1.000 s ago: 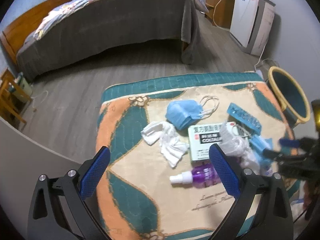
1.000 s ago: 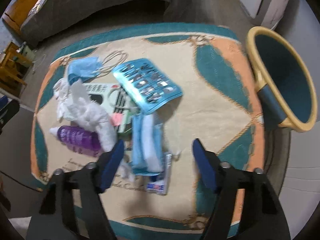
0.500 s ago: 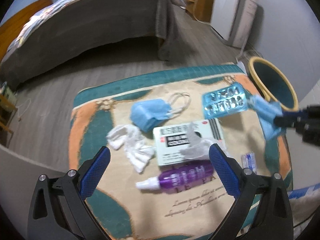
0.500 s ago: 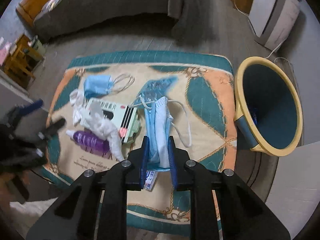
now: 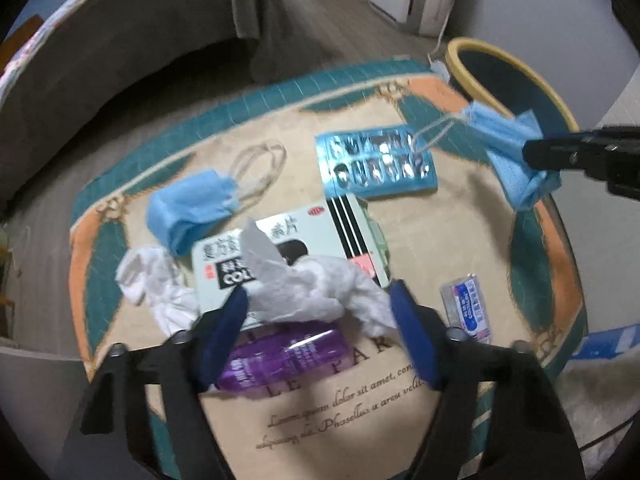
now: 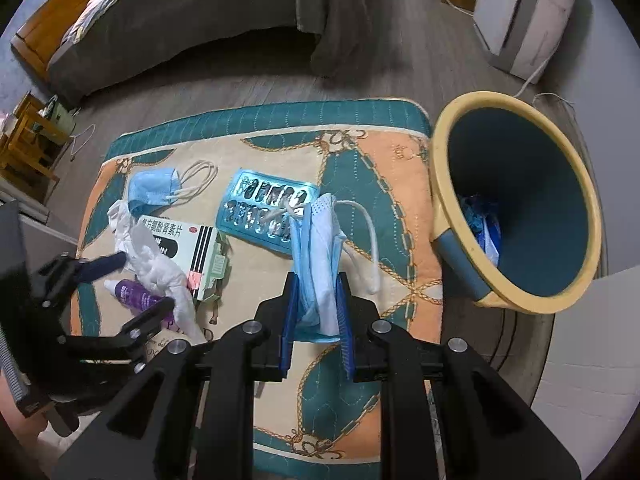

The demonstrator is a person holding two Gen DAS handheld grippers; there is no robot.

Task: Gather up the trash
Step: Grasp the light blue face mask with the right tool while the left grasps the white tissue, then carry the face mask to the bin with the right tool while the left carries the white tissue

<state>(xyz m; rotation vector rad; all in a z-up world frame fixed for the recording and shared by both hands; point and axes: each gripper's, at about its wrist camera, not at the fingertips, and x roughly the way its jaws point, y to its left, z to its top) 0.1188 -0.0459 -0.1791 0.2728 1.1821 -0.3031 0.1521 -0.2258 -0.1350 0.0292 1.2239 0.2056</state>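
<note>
1. Holding a light blue face mask [image 6: 316, 252], the right gripper [image 6: 316, 322] has its jaws pressed tight on the folded cloth; the mask hangs above the quilted mat [image 6: 404, 184], and its white ear loops trail toward 1 o'clock.
2. At about 2 o'clock from this gripper stands the trash bin [image 6: 448, 208], with a yellow rim and dark teal inside. It is just beside the mat's edge, and some blue trash already lies at its bottom.
3. From the left wrist view, the left gripper [image 5: 316, 320] has jaws partly apart; they have just been closing. Between them sits a crumpled white tissue [image 5: 316, 284], but I cannot tell if the pads press on it.
4. This tissue lies over a medicine box [image 5: 296, 236] and touches a purple spray bottle [image 5: 280, 354] at 6 o'clock of it.
5. At 10 o'clock of the box is a second blue mask [image 5: 192, 204], folded, with a second white tissue [image 5: 152, 284] near it at 7 o'clock.
6. A blue blister pack [image 5: 372, 162] lies at 1 o'clock of the box, and a small sachet [image 5: 466, 306] rests at 4 o'clock, well apart.
</note>
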